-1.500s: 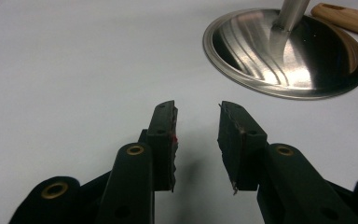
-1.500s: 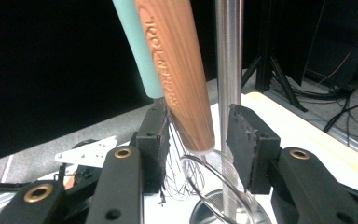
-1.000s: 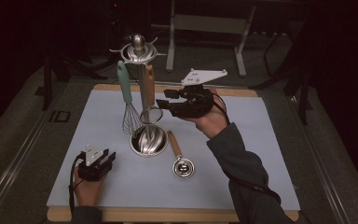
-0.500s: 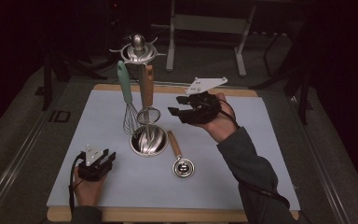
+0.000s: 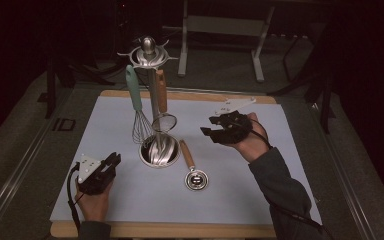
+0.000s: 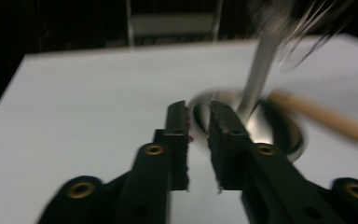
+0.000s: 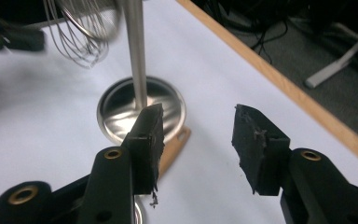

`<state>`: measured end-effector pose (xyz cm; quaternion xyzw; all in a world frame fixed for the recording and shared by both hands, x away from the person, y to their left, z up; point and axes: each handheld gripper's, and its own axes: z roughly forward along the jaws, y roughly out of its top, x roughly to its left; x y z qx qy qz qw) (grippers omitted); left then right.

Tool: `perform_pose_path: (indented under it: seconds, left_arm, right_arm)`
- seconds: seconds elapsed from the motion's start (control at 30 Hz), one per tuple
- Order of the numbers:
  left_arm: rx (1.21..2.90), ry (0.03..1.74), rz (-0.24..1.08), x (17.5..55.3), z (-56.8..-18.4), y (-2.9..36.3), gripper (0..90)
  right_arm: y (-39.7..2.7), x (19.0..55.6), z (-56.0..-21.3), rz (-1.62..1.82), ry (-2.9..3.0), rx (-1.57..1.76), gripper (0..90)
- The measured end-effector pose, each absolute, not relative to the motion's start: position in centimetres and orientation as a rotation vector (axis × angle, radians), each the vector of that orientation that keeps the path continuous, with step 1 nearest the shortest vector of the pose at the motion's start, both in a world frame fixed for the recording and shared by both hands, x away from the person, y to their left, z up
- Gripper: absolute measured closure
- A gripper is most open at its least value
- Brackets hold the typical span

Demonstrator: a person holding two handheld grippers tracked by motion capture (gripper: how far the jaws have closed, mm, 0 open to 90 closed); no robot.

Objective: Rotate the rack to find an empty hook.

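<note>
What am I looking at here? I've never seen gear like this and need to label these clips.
A person sits at a table covered in white and holds a two-jaw tool in each hand. The high view looks down from above: the left hand-held gripper is near the front edge, the right hand-held gripper is raised over the middle. The other two pictures come from cameras riding on those tools, looking along their black jaws. On the table stands a metal utensil stand with a whisk and a small strainer hanging from it; a wooden-handled spoon lies beside its base. Neither tool holds anything: the left jaws have just been closing with nothing between them, a narrow gap left; the right jaws stand wide open.
</note>
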<state>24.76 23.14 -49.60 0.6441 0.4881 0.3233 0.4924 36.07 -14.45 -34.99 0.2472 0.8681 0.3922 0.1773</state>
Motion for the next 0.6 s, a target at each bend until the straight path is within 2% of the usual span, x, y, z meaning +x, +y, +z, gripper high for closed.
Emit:
perform_pose_path:
  seconds: [0.07,0.2,0.6]
  left_arm:
    - [1.539,1.154,0.785,24.5,-48.7,22.9,85.5]
    - [1.411,1.071,0.802,24.2,-45.1,22.6,89.8]
    - [1.231,0.910,0.811,25.4,-37.0,21.6,90.0]
  right_arm:
    - [-15.0,36.1,-35.6,1.118,2.462,0.731,52.8]
    - [-15.6,36.0,-37.3,1.107,2.474,0.782,52.0]
    - [-18.2,34.8,-43.0,1.042,2.496,0.911,51.4]
